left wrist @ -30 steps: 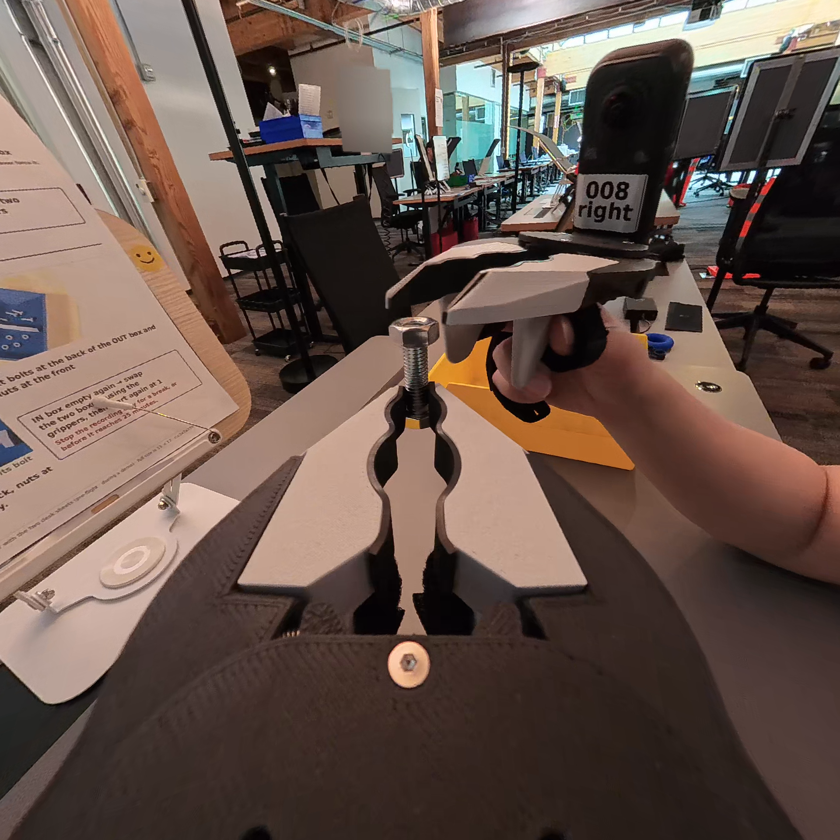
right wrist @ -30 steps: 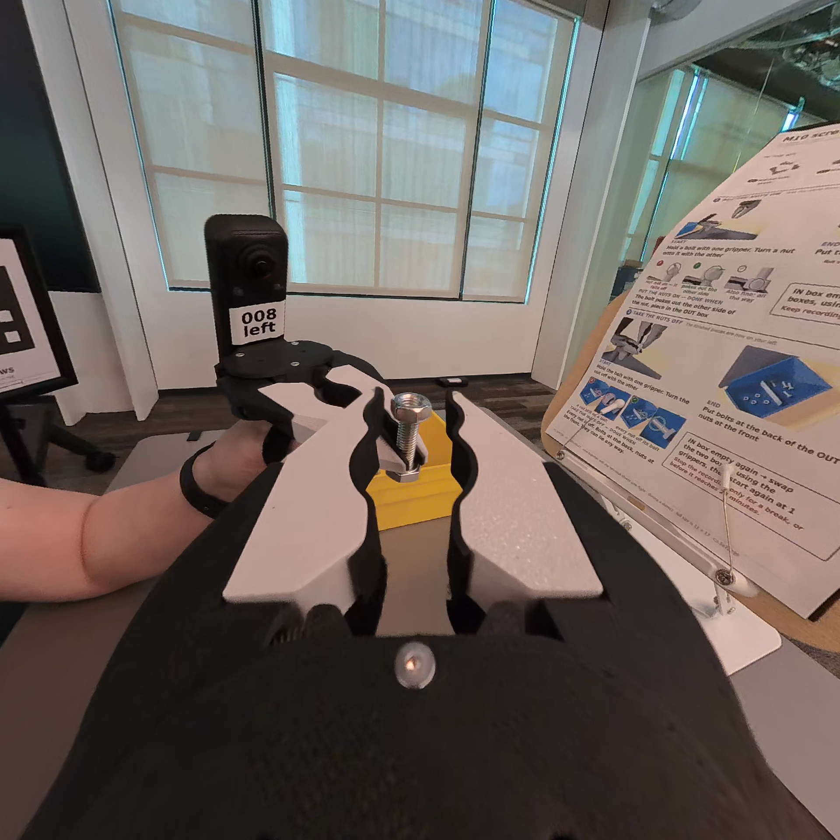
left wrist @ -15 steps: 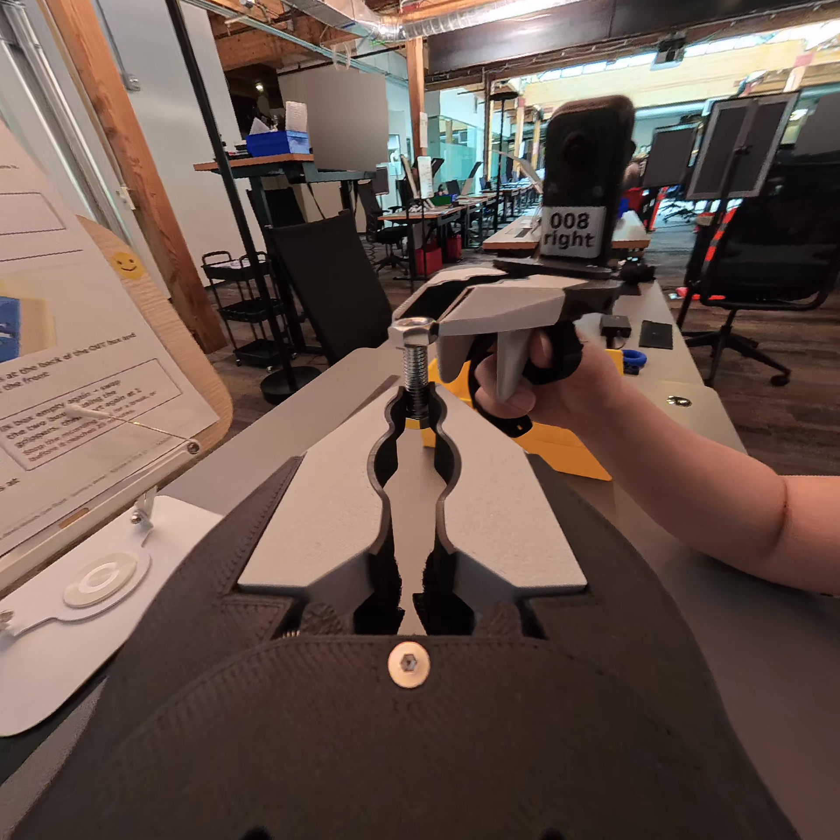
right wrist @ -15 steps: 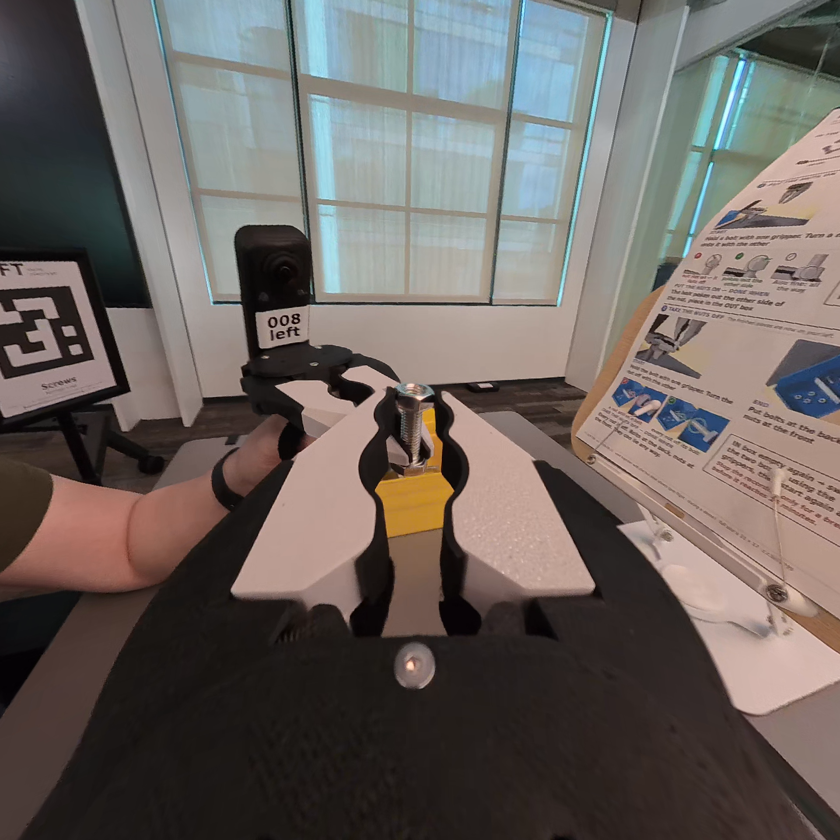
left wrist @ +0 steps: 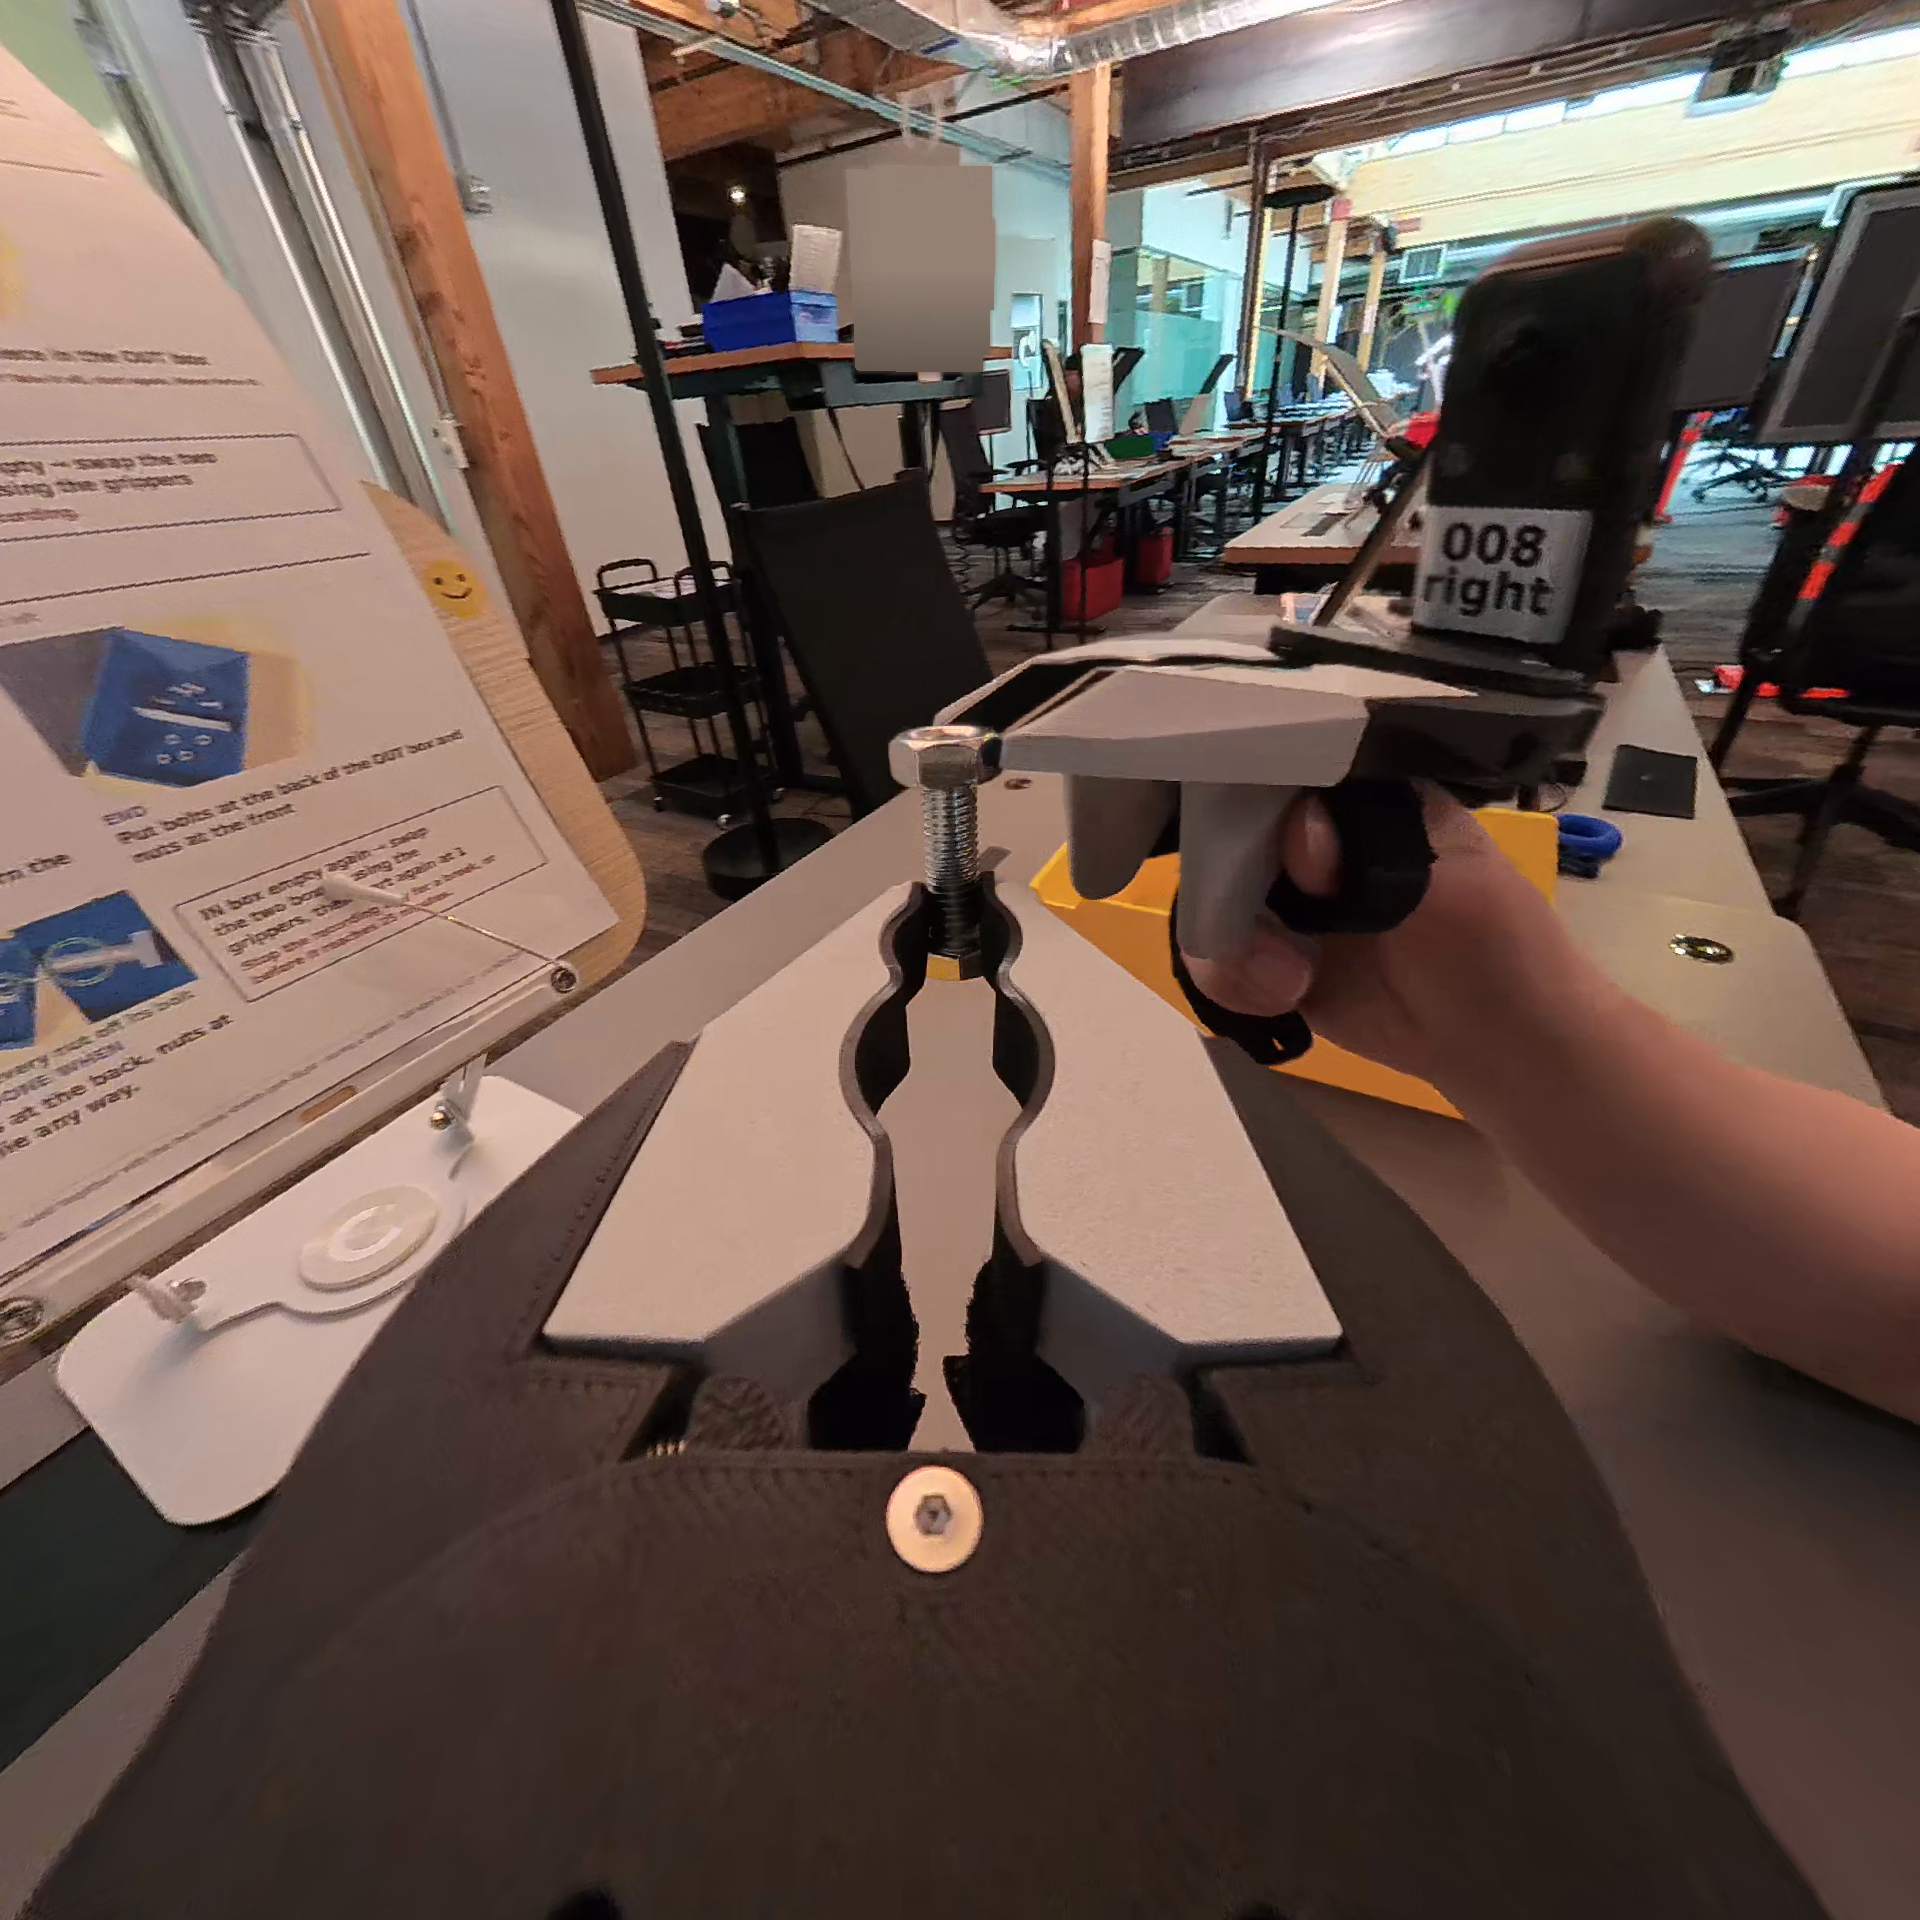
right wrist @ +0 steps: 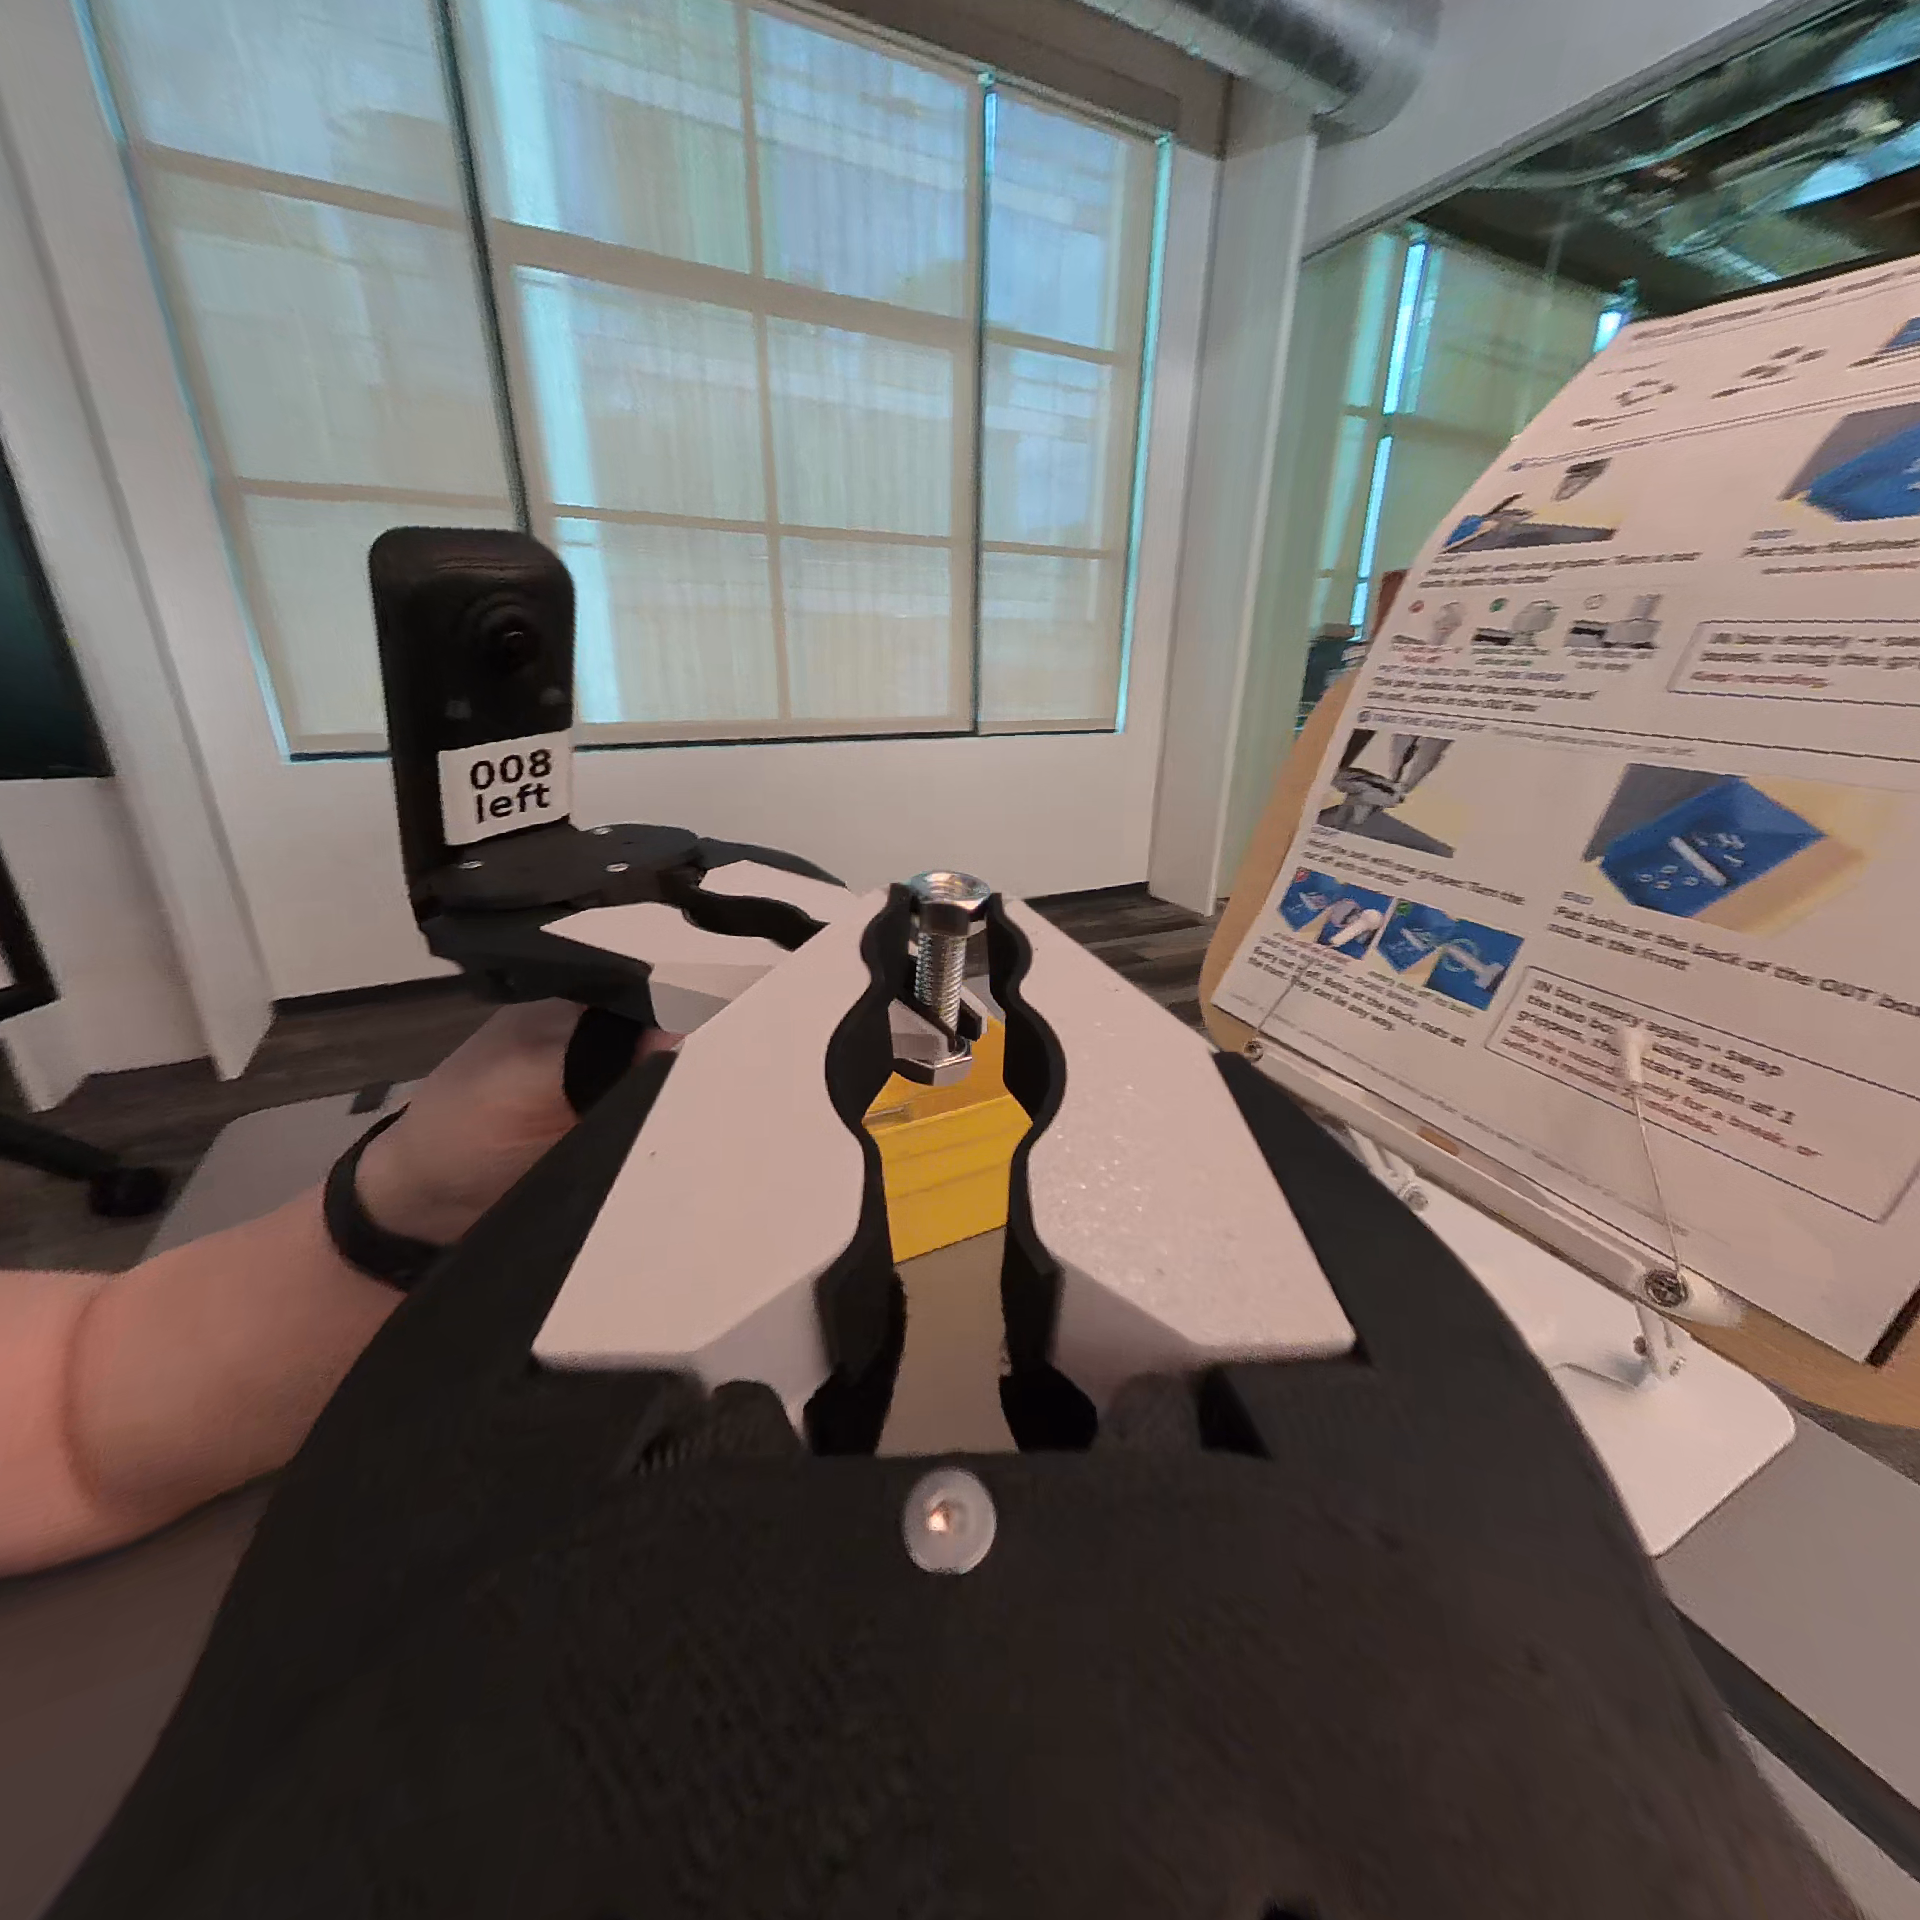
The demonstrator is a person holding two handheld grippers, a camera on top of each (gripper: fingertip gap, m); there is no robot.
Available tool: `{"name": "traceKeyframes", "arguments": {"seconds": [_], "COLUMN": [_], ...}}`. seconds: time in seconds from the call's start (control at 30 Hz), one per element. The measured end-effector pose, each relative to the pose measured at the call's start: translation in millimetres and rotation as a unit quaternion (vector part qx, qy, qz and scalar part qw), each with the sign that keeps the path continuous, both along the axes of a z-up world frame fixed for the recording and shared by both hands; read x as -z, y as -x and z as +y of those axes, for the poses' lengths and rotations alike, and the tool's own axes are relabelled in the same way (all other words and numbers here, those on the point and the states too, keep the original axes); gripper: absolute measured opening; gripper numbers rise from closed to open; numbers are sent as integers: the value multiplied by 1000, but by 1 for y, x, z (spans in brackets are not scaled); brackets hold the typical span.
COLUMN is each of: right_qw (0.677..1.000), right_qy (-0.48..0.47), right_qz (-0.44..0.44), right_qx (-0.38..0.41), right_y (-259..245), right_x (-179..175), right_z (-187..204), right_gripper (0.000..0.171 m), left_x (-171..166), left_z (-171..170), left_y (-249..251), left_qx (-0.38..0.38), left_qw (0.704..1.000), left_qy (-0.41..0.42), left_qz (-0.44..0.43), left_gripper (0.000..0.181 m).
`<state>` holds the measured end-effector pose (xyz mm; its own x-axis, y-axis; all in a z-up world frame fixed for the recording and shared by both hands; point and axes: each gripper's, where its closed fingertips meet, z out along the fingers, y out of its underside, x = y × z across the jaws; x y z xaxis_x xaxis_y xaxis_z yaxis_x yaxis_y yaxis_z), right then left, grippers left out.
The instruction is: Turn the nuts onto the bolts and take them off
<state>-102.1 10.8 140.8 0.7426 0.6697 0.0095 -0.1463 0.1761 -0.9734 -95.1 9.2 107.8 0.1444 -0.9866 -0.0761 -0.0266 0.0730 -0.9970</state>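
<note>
Steel bolt [left wrist: 948, 852] stood upright, head down, clamped near its head in the left claw [left wrist: 951, 940] above the worktop [left wrist: 1714, 997]. The right claw [right wrist: 948, 935] was closed on the nut [left wrist: 940, 755] at the bolt's tip. Best practice, I judged: hold the bolt steady, rotate squarely, avoid cross-threading.

Your left gripper [left wrist: 951, 935] points forward and level, fingers [left wrist: 769, 1132] nearly closed, pinching at the tips. Your right gripper [right wrist: 948, 935] comes in from the side, level, tips apparently clamped too, though motion blur leaves contact unclear. Both forearms bare, hands wrapped around the grips.
</note>
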Motion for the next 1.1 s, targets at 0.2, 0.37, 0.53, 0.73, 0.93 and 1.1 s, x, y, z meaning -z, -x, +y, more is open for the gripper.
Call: {"name": "traceKeyframes", "arguments": {"seconds": [0.2, 0.37, 0.53, 0.73, 0.93, 1.1], "right_qw": [1000, 1000, 1000, 998, 998, 998], "right_qy": [-8, -3, 3, -23, -22, -27], "right_qz": [17, 8, -9, -32, -64, -58], "right_qx": [17, 20, 13, 47, 22, 24], "right_y": [4, 3, 7, 3, 19, 17], "right_x": [-2, -2, 0, -3, 3, -2], "right_z": [0, -1, -3, 0, -5, -8], "right_gripper": [13, 12, 11, 36, 36, 35], "left_x": [0, 1, 1, 0, -1, -5], "left_z": [4, 4, 7, 5, 11, 12], "left_y": [2, 1, 3, 2, 6, 9], "left_qx": [-7, -9, -12, -8, -19, -14], "left_qw": [1000, 1000, 1000, 1000, 1000, 1000], "left_qy": [5, 5, 7, 7, 7, 17], "left_qz": [-1, 2, 2, 0, -1, -10], "left_gripper": [7, 7, 7, 7, 7, 7]}}
